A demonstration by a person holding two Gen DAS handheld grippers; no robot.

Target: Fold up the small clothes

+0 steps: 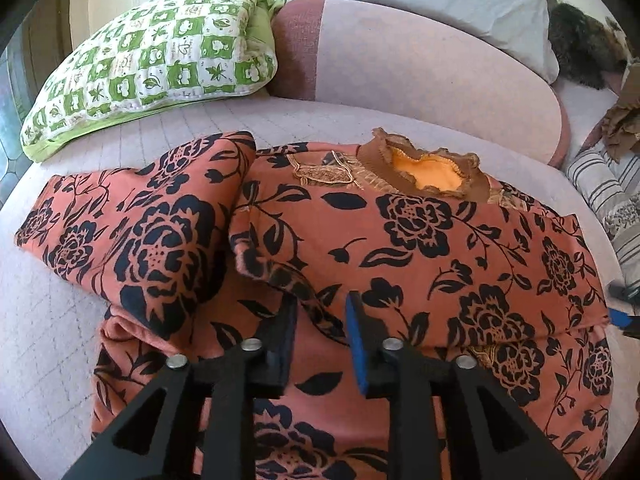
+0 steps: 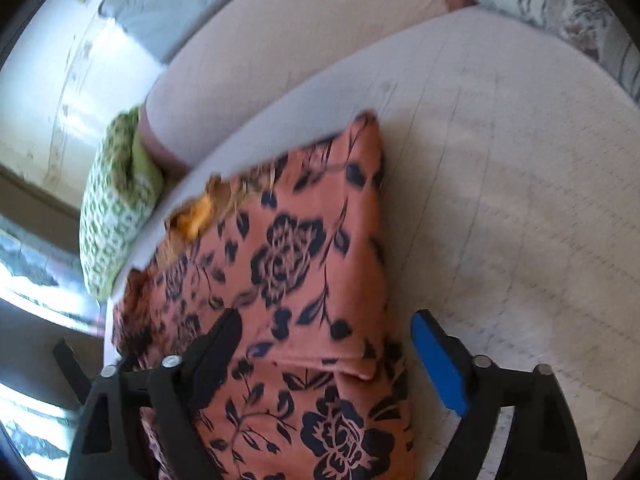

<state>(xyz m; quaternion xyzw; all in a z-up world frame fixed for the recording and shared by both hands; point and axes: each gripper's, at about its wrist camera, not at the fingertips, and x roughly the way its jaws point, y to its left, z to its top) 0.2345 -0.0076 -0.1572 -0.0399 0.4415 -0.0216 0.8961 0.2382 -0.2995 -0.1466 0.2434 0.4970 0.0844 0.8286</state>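
Floral top (image 1: pixel 420 240) spread on bed (image 1: pixel 60 360), left claw (image 1: pixel 322 320) parted above it

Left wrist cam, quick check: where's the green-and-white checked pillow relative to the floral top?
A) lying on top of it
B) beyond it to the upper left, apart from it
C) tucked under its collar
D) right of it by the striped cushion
B: the green-and-white checked pillow lies on the bed beyond the floral top, upper left, with bare sheet between.

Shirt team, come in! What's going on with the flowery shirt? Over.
Left tool open over shirt. Right tool open, nothing pinched. One sleeve folded in. Nothing in the way.
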